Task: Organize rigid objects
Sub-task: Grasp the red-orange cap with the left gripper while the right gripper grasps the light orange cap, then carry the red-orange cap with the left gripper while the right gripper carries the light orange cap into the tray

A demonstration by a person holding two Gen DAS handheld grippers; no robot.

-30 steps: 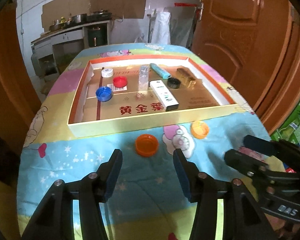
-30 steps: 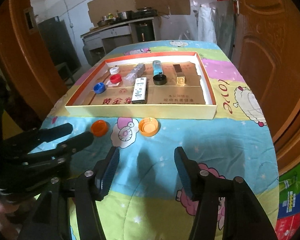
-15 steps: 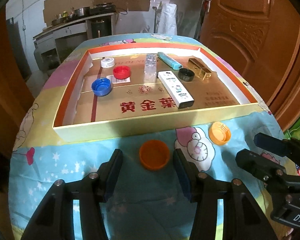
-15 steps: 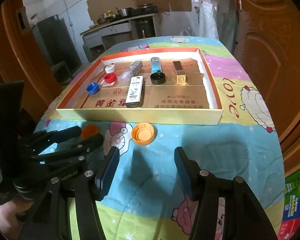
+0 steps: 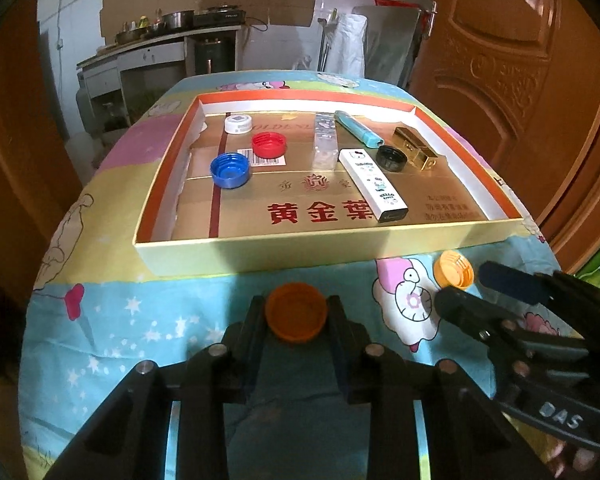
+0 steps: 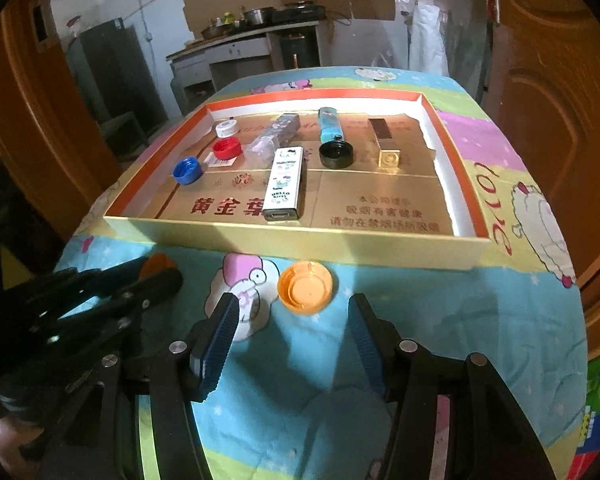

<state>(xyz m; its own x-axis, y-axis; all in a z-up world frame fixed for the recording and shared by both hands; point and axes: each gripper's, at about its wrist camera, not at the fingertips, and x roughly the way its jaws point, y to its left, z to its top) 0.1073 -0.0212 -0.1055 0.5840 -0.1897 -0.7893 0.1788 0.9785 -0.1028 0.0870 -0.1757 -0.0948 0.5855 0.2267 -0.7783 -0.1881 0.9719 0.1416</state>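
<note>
My left gripper [image 5: 296, 314] is shut on a dark orange bottle cap [image 5: 296, 312] lying on the tablecloth just in front of the shallow cardboard box [image 5: 340, 250]. A lighter orange cap [image 6: 305, 287], open side up, lies ahead of my open right gripper [image 6: 290, 322], between the fingertips' line and the box wall [image 6: 300, 240]. The right gripper also shows in the left wrist view [image 5: 472, 292], beside that cap [image 5: 453, 273]. The left gripper shows in the right wrist view [image 6: 156, 270] with the dark orange cap [image 6: 156, 262] partly hidden.
Inside the box lie a blue cap [image 5: 230, 169], red cap [image 5: 269, 144], white cap [image 5: 238, 123], black cap [image 5: 391, 158], a white Hello Kitty case [image 5: 374, 184], a clear case [image 5: 325, 142], a teal lighter [image 5: 358, 129] and a gold block [image 5: 415, 148]. A wooden door [image 5: 520, 80] stands right.
Both grippers moved forward toward the box. My left gripper closed around the dark orange cap. The right gripper came up to the lighter orange cap and stayed open.
</note>
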